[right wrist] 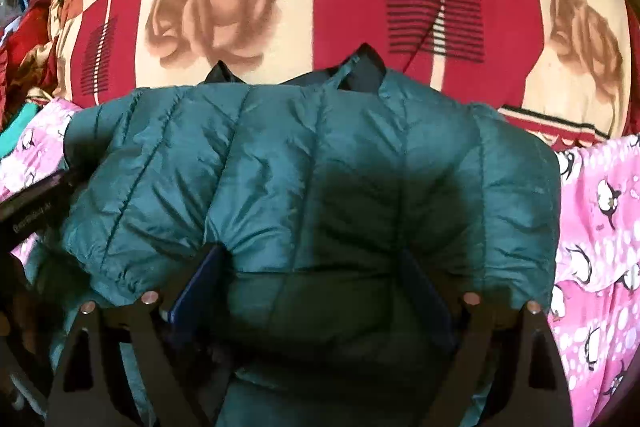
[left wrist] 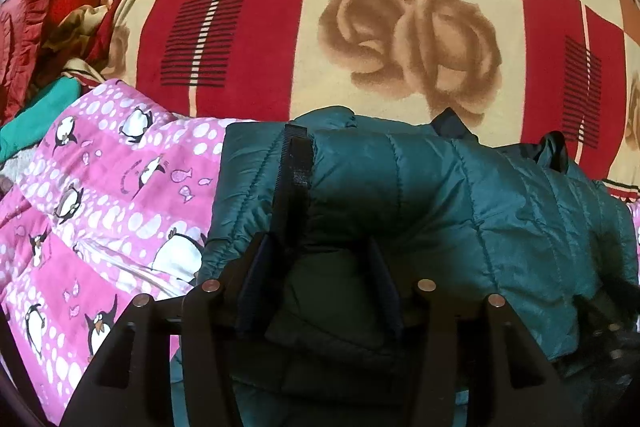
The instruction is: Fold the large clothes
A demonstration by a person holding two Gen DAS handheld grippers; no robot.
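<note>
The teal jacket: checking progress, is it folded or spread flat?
Folded: the teal jacket is a thick bundle, a sleeve doubled across it.
</note>
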